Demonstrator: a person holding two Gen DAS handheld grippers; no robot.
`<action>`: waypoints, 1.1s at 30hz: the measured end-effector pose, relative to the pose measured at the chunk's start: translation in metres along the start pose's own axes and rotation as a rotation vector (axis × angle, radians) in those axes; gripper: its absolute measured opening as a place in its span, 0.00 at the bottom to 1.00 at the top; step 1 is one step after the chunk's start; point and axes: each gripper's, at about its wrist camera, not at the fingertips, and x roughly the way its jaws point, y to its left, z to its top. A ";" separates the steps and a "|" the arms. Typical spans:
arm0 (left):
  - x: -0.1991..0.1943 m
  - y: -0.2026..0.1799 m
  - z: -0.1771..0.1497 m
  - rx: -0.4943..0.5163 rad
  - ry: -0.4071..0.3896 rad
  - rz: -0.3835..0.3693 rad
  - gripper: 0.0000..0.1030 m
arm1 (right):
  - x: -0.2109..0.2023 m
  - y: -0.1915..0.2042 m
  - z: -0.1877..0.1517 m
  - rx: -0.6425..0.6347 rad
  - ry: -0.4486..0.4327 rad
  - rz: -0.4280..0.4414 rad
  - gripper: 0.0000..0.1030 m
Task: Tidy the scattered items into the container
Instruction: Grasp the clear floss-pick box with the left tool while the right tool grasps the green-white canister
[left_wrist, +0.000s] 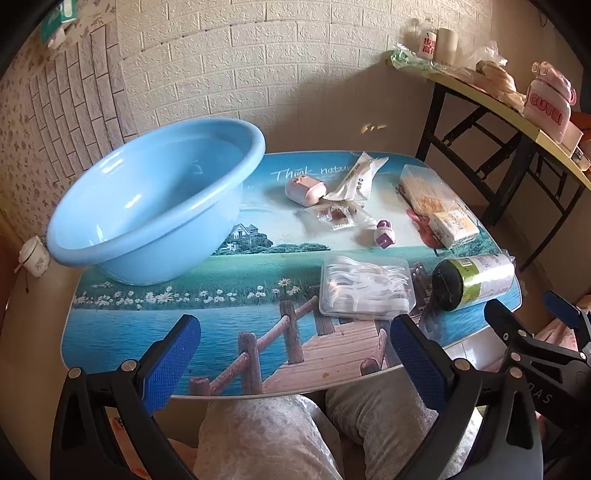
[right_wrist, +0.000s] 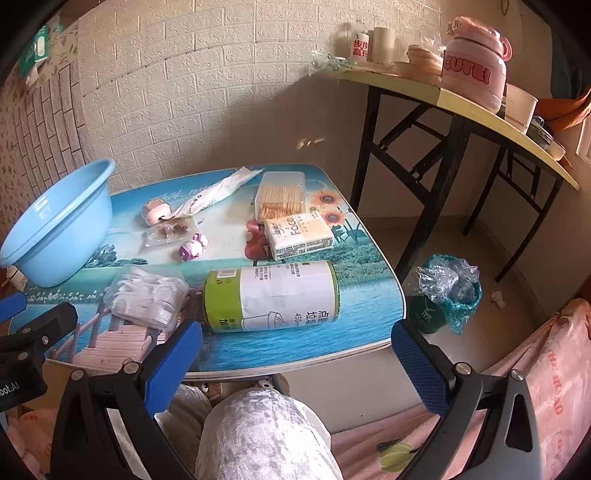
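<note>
A light blue basin (left_wrist: 155, 206) (right_wrist: 59, 229) stands empty at the table's left. Scattered to its right lie a green-and-white roll (left_wrist: 472, 280) (right_wrist: 271, 297) on its side, a clear box of white floss picks (left_wrist: 365, 286) (right_wrist: 147, 297), a tissue pack (left_wrist: 452, 223) (right_wrist: 299, 236), a toothpick box (left_wrist: 424, 186) (right_wrist: 280, 195), a pink roller (left_wrist: 304, 188) (right_wrist: 157, 214), a wrapped snack (left_wrist: 334, 218) (right_wrist: 168, 232), a small purple toy (left_wrist: 384, 234) (right_wrist: 192, 249) and a white sachet (left_wrist: 362, 173) (right_wrist: 218, 194). My left gripper (left_wrist: 295, 354) and right gripper (right_wrist: 295, 358) hover wide open over the near edge, holding nothing.
The picture-printed low table (left_wrist: 221, 325) (right_wrist: 362, 317) ends just before a person's knees (right_wrist: 266, 435). A yellow folding table (right_wrist: 480, 103) with a pink jar (right_wrist: 474, 62) stands at the right. A lined bin (right_wrist: 448, 291) sits on the floor beside the low table.
</note>
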 end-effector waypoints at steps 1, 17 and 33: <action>-0.001 0.000 -0.002 0.002 0.010 -0.002 1.00 | 0.003 -0.001 -0.001 -0.001 0.004 -0.004 1.00; 0.045 -0.011 0.001 0.043 0.058 -0.012 1.00 | 0.039 0.004 0.001 -0.024 0.022 0.001 1.00; 0.051 0.007 0.006 -0.008 0.028 -0.130 1.00 | 0.045 0.003 0.007 0.035 -0.017 0.060 1.00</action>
